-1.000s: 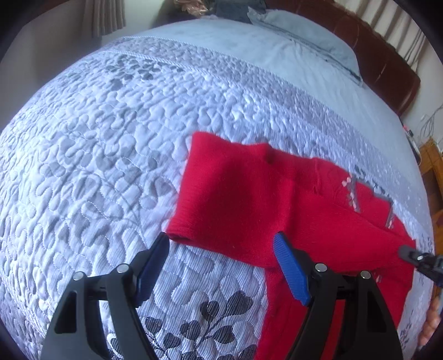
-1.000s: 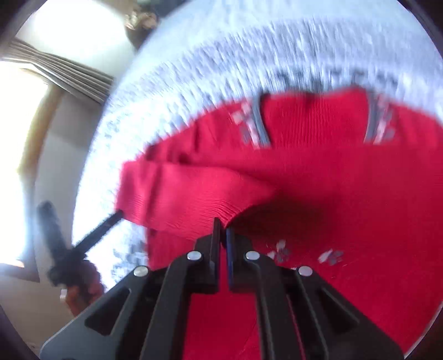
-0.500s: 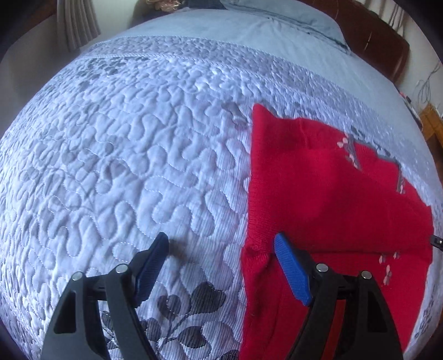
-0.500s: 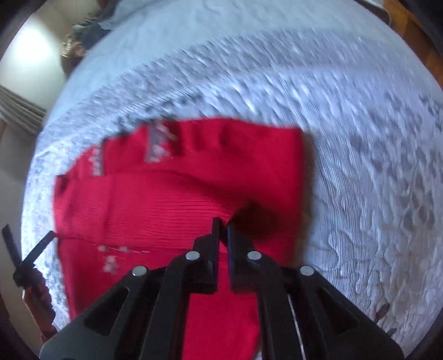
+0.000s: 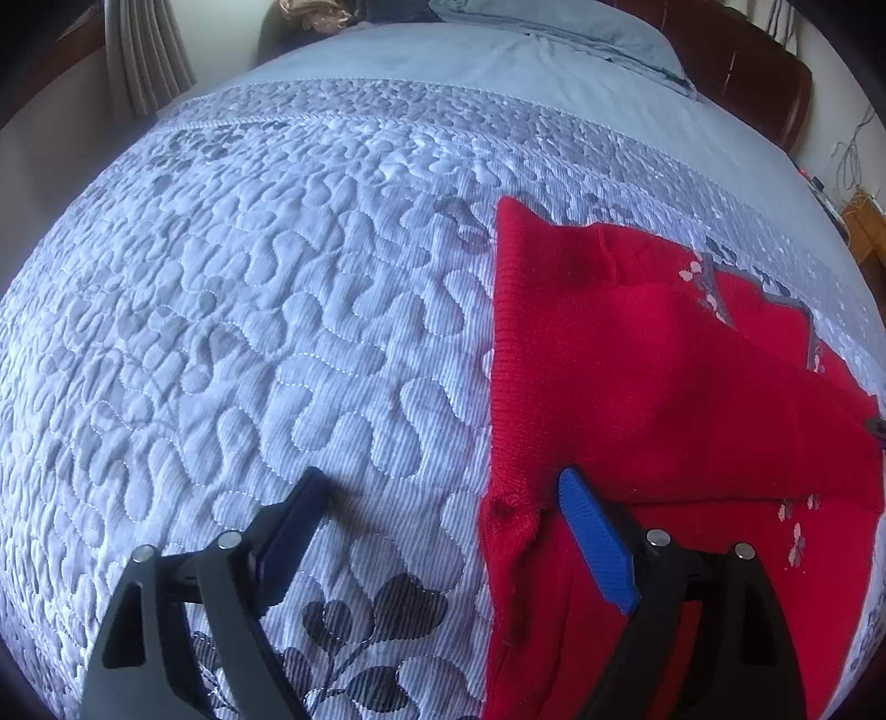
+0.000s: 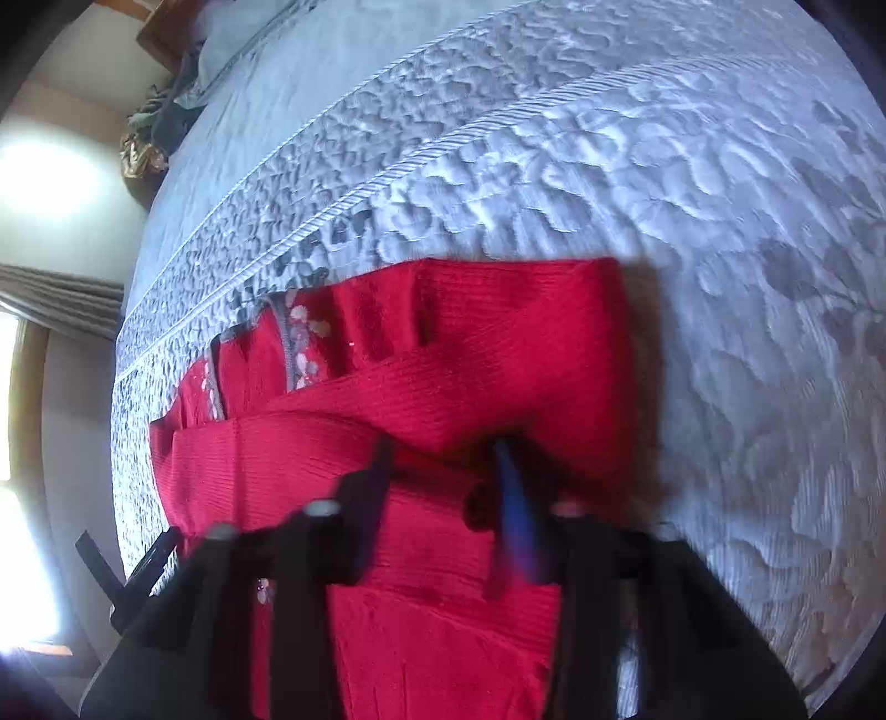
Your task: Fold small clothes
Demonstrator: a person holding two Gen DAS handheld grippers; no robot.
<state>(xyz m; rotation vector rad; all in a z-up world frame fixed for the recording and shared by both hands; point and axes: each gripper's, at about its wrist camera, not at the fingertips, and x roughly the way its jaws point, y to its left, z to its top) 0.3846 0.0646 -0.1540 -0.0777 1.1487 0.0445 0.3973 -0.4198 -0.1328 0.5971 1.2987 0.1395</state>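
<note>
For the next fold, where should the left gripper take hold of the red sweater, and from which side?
Probably the folded side edge of the red sweater, near its puckered corner. Come from the quilt side: the edge lies flat and free there, and the left gripper, jaws opening, straddles it.

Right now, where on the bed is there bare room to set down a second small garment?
The quilt between the red sweater and the curtain side is bare. The plain grey sheet beyond it, up to the pillow, is also free. It is crowded only where the sweater lies.
</note>
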